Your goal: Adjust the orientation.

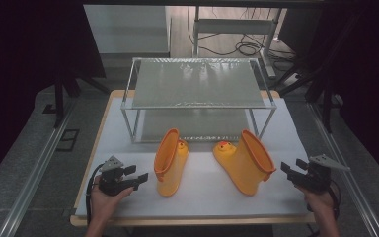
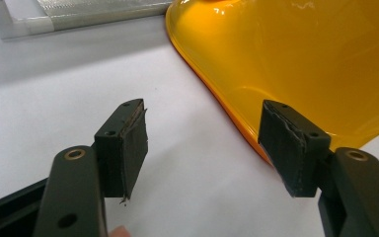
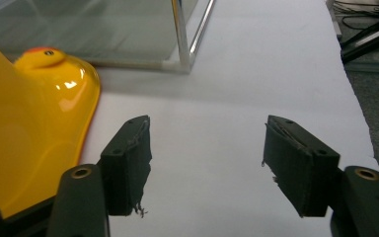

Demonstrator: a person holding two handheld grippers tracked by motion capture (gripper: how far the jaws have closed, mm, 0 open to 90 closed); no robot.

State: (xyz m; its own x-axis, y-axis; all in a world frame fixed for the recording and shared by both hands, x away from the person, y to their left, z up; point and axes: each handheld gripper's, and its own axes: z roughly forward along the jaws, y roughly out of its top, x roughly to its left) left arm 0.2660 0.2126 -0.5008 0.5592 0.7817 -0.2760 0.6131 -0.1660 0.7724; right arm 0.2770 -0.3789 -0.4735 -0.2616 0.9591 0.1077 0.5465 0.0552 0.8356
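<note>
Two yellow duck boots sit on the white mat, and as far as I can tell nothing has really started. The left boot [image 1: 170, 163] is around 7 o'clock from the middle of the table, the right boot [image 1: 245, 160] around 5 o'clock, both just in front of the rack [image 1: 197, 101], which fills the 12 o'clock side. Both shelves look bare.

The left gripper [image 1: 139, 178] hangs at 9 o'clock of the left boot, near it but not touching, jaws spread wide with nothing between them. In the left gripper view the boot's glossy side sits behind the right-hand pad [image 2: 288, 145]; I can't tell whether they touch.

The right gripper [image 1: 287, 171] is at 3 o'clock of the right boot, also gaping and empty. In its own view the boot's duck toe is off at about 10 o'clock, outside the jaws.

My guess: the boots are meant for the rack, one per hand. So done = zero, apart from the grippers being lined up. Left to do: close in, grab each boot, lift, set them on a shelf.
</note>
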